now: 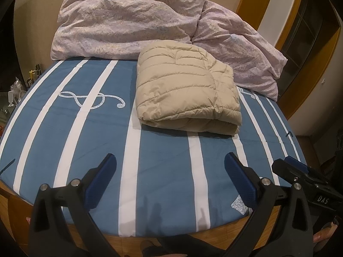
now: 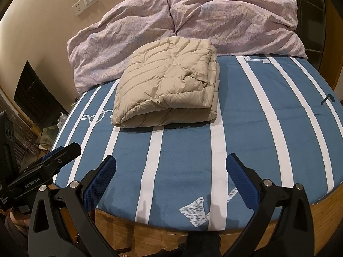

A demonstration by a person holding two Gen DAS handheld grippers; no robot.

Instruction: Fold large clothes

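Folded beige puffer jacket (image 1: 187, 92) on the bed, well beyond both spread, empty grippers: left gripper (image 1: 170, 180), right gripper (image 2: 170, 180)

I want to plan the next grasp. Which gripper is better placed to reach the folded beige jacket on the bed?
Slightly the right gripper, as a judgement. In its view the beige jacket lies almost straight ahead; in the left gripper view it sits off to the right. Both are open, empty, at the bed's near edge.
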